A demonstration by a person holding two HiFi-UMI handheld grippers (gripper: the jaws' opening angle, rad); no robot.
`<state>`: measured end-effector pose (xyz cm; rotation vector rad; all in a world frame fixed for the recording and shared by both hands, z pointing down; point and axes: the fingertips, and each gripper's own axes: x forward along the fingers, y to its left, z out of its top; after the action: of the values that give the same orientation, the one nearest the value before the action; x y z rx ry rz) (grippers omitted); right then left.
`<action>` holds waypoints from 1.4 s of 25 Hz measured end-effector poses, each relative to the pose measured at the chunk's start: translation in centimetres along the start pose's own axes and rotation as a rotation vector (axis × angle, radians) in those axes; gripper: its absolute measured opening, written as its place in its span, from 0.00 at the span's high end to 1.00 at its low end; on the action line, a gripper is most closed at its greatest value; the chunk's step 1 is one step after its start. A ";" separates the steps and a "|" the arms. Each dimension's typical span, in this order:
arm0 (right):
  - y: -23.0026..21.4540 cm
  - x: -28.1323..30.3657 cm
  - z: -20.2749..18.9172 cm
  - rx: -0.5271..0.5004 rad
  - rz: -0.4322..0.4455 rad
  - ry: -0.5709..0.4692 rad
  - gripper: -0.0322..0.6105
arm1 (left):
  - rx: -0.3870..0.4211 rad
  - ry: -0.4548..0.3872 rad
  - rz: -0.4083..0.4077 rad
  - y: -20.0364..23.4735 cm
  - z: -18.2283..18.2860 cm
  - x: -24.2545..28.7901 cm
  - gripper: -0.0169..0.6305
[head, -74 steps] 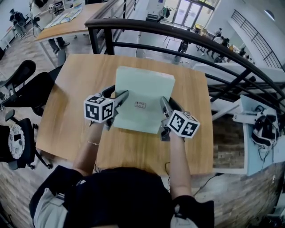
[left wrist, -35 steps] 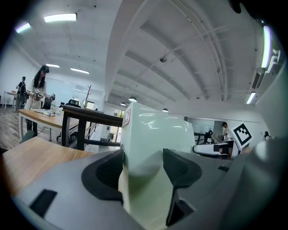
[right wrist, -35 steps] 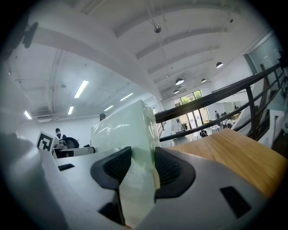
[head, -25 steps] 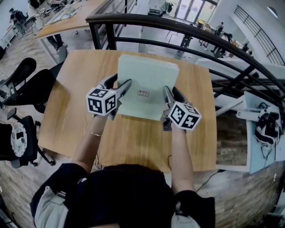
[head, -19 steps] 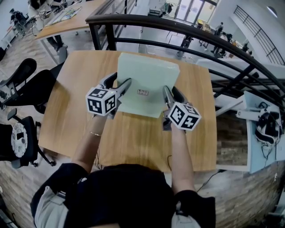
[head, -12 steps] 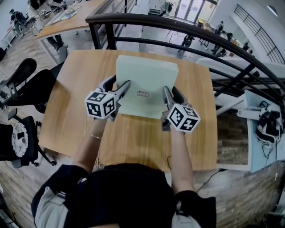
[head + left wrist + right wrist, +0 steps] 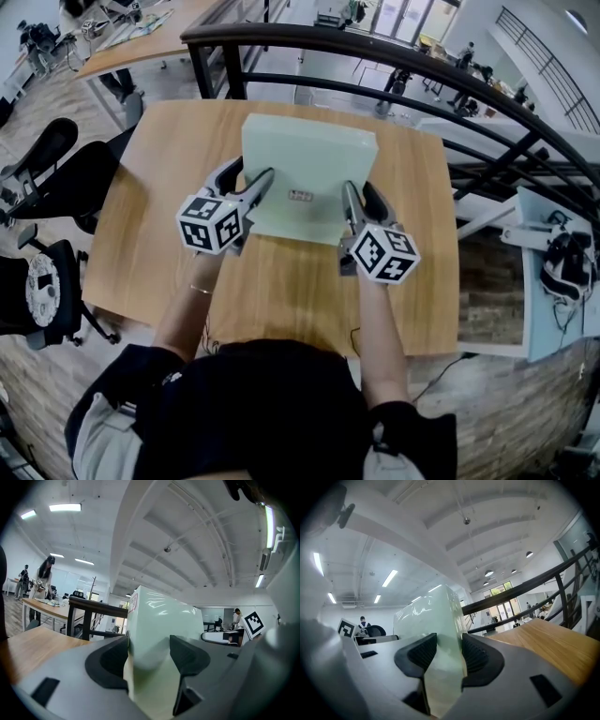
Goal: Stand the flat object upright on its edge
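Observation:
The flat object is a pale green box [image 7: 305,164] with a small label [image 7: 301,196] on its broad face. It is raised over the wooden table [image 7: 159,216], and its broad face is turned toward me. My left gripper [image 7: 251,185] is shut on the box's left edge, and the green slab [image 7: 154,634] fills the gap between its pads. My right gripper [image 7: 354,199] is shut on the right edge, both pads pressing the slab [image 7: 443,634]. In both gripper views the box rises steeply. Its lower edge lies close to the tabletop, and contact is hidden.
A dark metal railing [image 7: 375,56] curves just behind the table's far edge. Office chairs [image 7: 47,178] stand to the left of the table. A white bench with equipment [image 7: 558,262] is at the right. Bare tabletop shows on both sides of the box.
Since the oldest frame the box and both grippers have shifted slightly toward the far edge of the table. Over the last second almost nothing has moved, and both grips stay the same.

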<state>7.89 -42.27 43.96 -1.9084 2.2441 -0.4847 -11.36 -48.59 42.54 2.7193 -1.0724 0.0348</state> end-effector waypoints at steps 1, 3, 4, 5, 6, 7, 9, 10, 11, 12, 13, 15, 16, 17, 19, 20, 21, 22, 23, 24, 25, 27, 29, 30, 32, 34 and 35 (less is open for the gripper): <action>0.1 -0.1 -0.1 -0.003 0.001 0.001 0.69 | 0.002 0.000 0.000 0.0 0.0 -0.1 0.53; 0.1 -0.3 -0.1 -0.010 0.003 0.004 0.69 | 0.008 -0.004 0.004 -0.2 -0.1 -0.4 0.53; 0.2 -0.4 -0.1 -0.014 0.003 0.005 0.69 | 0.012 -0.008 0.006 -0.3 -0.1 -0.5 0.53; 0.2 -0.6 -0.2 -0.017 0.004 0.005 0.69 | 0.015 -0.013 0.007 -0.5 -0.1 -0.7 0.53; 0.3 -0.8 -0.2 -0.020 0.006 0.005 0.69 | 0.018 -0.016 0.008 -0.6 -0.1 -0.9 0.53; 0.4 -1.0 -0.3 -0.022 0.007 0.005 0.69 | 0.020 -0.019 0.007 -0.7 -0.2 -1.1 0.53; 0.5 -1.4 -0.4 -0.024 0.009 0.004 0.69 | 0.028 -0.022 0.006 -1.0 -0.4 -1.5 0.53; 0.6 -1.6 -0.5 -0.025 0.009 0.003 0.69 | 0.031 -0.024 0.004 -1.1 -0.4 -1.7 0.53; 0.6 -1.8 -0.6 -0.027 0.010 0.002 0.69 | 0.035 -0.026 0.002 -1.3 -0.5 -1.9 0.53; 0.7 -2.1 -0.6 -0.030 0.011 0.001 0.69 | 0.039 -0.029 -0.002 -1.4 -0.5 -2.1 0.53; 0.8 -2.3 -0.6 -0.032 0.013 0.000 0.69 | 0.042 -0.032 -0.005 -1.6 -0.5 -2.3 0.53; 1.0 -2.7 -0.8 -0.036 0.019 0.001 0.69 | 0.049 -0.037 -0.009 -1.8 -0.6 -2.7 0.53; 1.1 -2.9 -0.9 -0.036 0.022 0.001 0.69 | 0.052 -0.037 -0.009 -1.8 -0.6 -2.9 0.53; 1.2 -3.0 -0.9 -0.035 0.024 0.001 0.69 | 0.055 -0.036 -0.008 -1.9 -0.7 -3.0 0.53; 1.3 -3.4 -1.0 -0.029 0.023 -0.004 0.69 | 0.061 -0.035 -0.008 -2.1 -0.8 -3.3 0.53; 1.3 -3.6 -1.1 -0.029 0.022 -0.007 0.69 | 0.063 -0.035 -0.007 -2.3 -0.8 -3.4 0.53; 1.4 -3.8 -1.1 -0.031 0.020 -0.008 0.69 | 0.065 -0.035 -0.007 -2.4 -0.9 -3.6 0.53; 1.4 -3.9 -1.2 -0.034 0.020 -0.008 0.69 | 0.068 -0.035 -0.007 -2.4 -0.9 -3.7 0.53; 1.5 -3.9 -1.2 -0.036 0.020 -0.008 0.69 | 0.071 -0.036 -0.007 -2.5 -0.9 -3.8 0.53; 1.7 -3.9 -1.2 -0.038 0.021 -0.008 0.69 | 0.075 -0.037 -0.007 -2.5 -0.8 -3.9 0.53; 1.8 -4.0 -1.3 -0.038 0.022 -0.006 0.69 | 0.077 -0.037 -0.008 -2.5 -0.9 -4.1 0.53; 1.8 -4.5 -1.6 -0.039 0.025 -0.005 0.69 | 0.078 -0.038 -0.016 -2.7 -1.1 -4.4 0.53; 1.9 -4.8 -1.7 -0.046 0.031 -0.009 0.69 | 0.082 -0.041 -0.029 -2.9 -1.2 -4.7 0.53; 2.1 -4.9 -1.8 -0.049 0.036 -0.010 0.69 | 0.085 -0.040 -0.036 -2.9 -1.3 -4.9 0.53; 2.3 -5.1 -1.9 -0.049 0.050 -0.008 0.69 | 0.090 -0.034 -0.049 -2.9 -1.4 -5.3 0.53; 2.3 -5.3 -2.0 -0.047 0.065 -0.002 0.69 | 0.080 -0.025 -0.058 -3.0 -1.4 -5.4 0.53; 2.3 -5.4 -2.0 -0.048 0.068 0.002 0.69 | 0.074 -0.022 -0.061 -3.1 -1.4 -5.5 0.53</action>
<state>6.03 -36.41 44.54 -1.8474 2.3342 -0.4269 -13.21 -42.43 42.73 2.8233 -1.0127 0.0355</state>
